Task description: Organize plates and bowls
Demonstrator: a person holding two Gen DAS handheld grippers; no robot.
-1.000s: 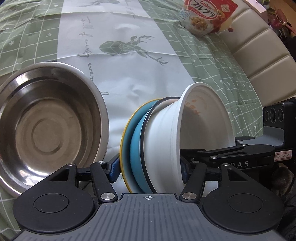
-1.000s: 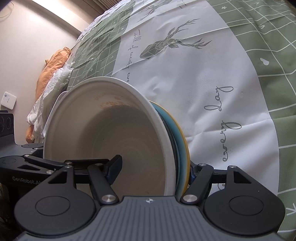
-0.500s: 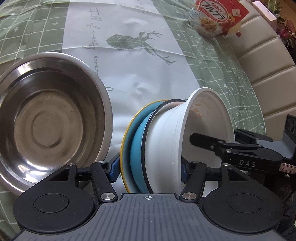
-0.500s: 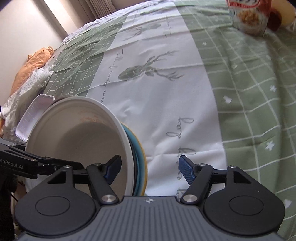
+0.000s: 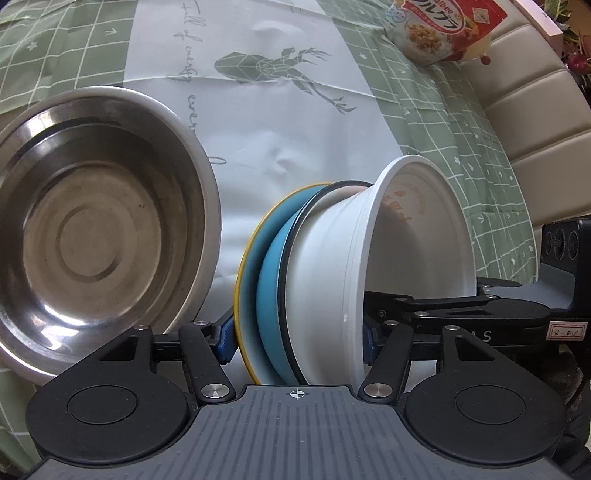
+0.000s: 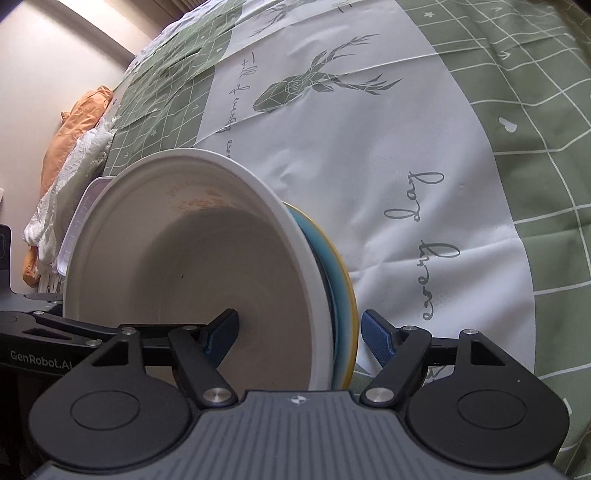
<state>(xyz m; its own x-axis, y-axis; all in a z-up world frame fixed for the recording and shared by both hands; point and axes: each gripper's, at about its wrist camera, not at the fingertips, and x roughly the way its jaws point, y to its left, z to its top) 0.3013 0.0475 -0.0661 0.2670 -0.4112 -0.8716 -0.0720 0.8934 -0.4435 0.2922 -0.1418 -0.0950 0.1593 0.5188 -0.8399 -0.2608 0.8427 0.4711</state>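
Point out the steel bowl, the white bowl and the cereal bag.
steel bowl [image 5: 92, 236], left wrist view, inner base.
white bowl [image 6: 192, 280], right wrist view, inside wall.
cereal bag [image 5: 439, 29], left wrist view, printed front.

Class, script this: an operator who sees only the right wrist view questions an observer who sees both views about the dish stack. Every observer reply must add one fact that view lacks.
Operator: What is beyond the stack, on its plate side?
Observer: A steel bowl sits beside the stack, its opening facing the left camera.
Operator: Does the left hand-held gripper grip the stack?
Observer: Yes. The left hand-held gripper pinches it, one finger against the yellow plate, the other inside the white bowl.
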